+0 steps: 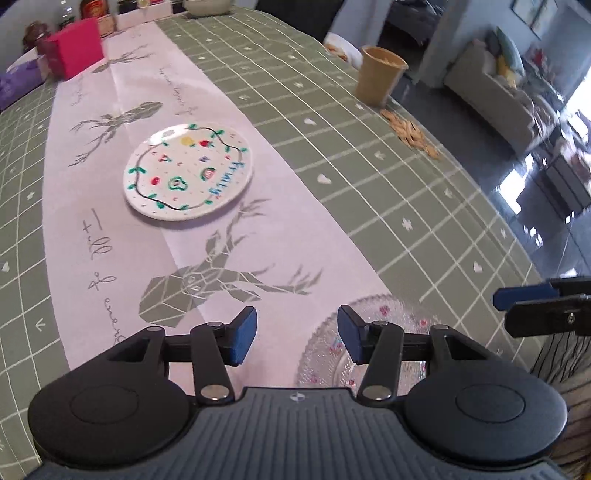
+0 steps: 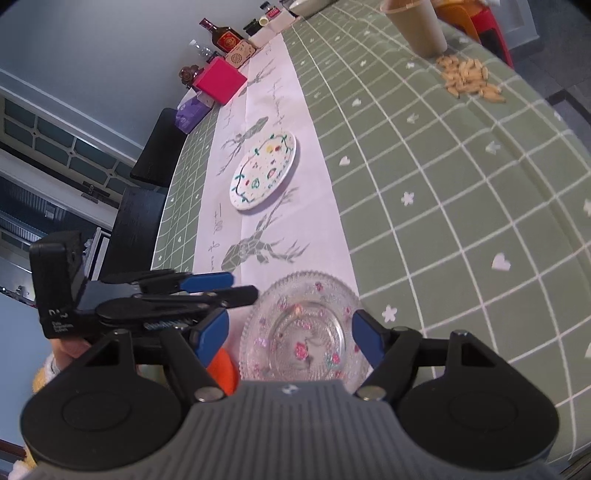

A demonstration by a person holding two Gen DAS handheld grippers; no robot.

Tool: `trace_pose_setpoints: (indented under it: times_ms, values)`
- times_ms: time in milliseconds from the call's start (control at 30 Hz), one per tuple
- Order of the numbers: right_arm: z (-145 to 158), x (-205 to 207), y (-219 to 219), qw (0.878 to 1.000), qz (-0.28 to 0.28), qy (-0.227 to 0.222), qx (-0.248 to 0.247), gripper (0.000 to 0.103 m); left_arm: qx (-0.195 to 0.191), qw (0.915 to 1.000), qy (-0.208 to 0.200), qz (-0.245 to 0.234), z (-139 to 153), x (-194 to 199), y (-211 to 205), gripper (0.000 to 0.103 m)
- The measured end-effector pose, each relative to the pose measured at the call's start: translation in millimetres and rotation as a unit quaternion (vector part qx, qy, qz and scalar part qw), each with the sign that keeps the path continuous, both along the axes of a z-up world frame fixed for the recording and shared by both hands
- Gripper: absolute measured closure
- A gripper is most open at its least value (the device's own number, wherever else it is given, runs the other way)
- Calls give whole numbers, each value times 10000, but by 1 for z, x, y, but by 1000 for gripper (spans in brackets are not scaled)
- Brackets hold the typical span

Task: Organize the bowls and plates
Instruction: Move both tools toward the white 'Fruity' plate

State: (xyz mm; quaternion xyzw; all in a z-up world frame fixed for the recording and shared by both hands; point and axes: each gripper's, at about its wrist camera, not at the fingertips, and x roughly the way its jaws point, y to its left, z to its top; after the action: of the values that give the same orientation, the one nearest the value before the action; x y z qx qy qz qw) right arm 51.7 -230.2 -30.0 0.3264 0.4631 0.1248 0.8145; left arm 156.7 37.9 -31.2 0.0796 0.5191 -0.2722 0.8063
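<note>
A white plate [image 1: 190, 171] painted with a green vine and small fruits lies on the pale table runner; it also shows in the right wrist view [image 2: 263, 170]. A clear glass plate [image 2: 304, 326] with pink flowers lies at the near table edge, also seen in the left wrist view [image 1: 384, 317]. My left gripper [image 1: 297, 338] is open and empty, above the runner just left of the glass plate. My right gripper [image 2: 290, 334] is open, its fingers on either side of the glass plate and above it. The left gripper [image 2: 221, 288] also shows from the side in the right wrist view.
A green checked tablecloth [image 1: 369, 177] covers the table. A tan cup [image 1: 380, 75] and scattered snack pieces [image 1: 410, 131] lie near the right edge. A pink box [image 1: 75, 48], bottles [image 2: 223, 35] and small containers stand at the far end. Dark chairs [image 2: 147, 192] stand along the far side.
</note>
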Motion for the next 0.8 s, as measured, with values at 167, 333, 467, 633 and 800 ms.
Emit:
trace_pose_setpoints:
  times_ms: [167, 333, 467, 633, 800]
  values:
    - [29, 17, 6, 9993, 153, -235, -236, 30, -212, 9975, -394, 549, 19, 14, 26, 43]
    - [56, 39, 26, 9943, 477, -582, -750, 30, -391, 9925, -647, 965, 27, 26, 45, 42]
    - [67, 59, 44, 9797, 588, -963, -1660, 30, -581, 9883, -683, 1237, 27, 38, 60, 42]
    - [62, 94, 40, 9798, 509, -1088, -1598, 30, -516, 9838, -636, 1597, 16, 59, 73, 41]
    - [43, 133, 40, 9754, 452, -1305, -1717, 32, -421, 9793, -691, 1857, 3, 72, 91, 41]
